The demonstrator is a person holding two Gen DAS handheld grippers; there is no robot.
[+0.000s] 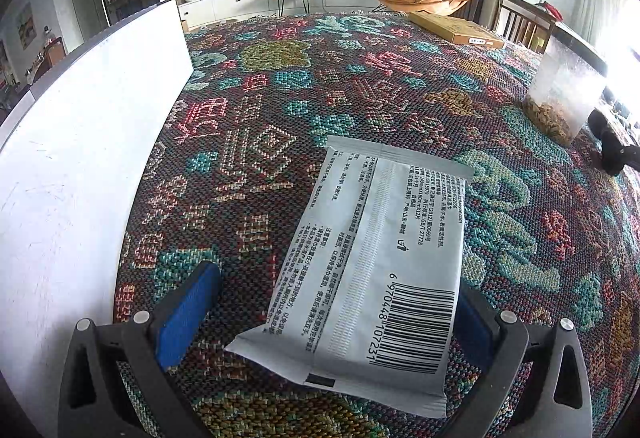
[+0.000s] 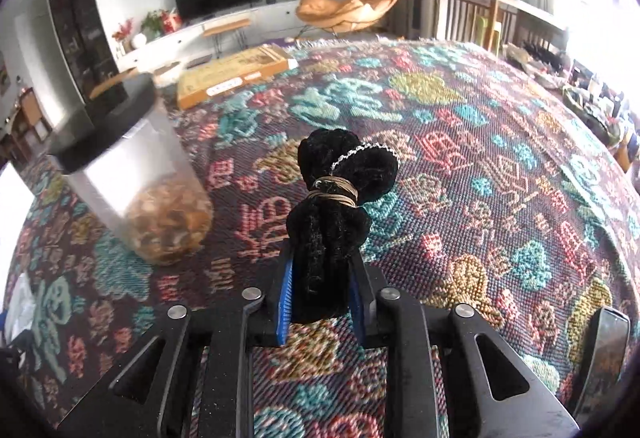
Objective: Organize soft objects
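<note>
The jaws of the right gripper [image 2: 320,290] pinch a black velvet scrunchie bound with a tan elastic band [image 2: 330,213], lifted over the bench's colourful woven cloth [image 2: 460,157]. The left gripper's [image 1: 324,322] jaws stand spread around a flat grey-white plastic wipes packet [image 1: 372,258] lying on that cloth, beside a white board [image 1: 80,165]; a clear plastic canister with a black lid [image 2: 132,177] stands nearby.

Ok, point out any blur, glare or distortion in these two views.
Right wrist view: the jar is smeared by motion blur and the window side is blown out. Left wrist view: sharp, fisheye bending the white board, with glare at the right edge.
</note>
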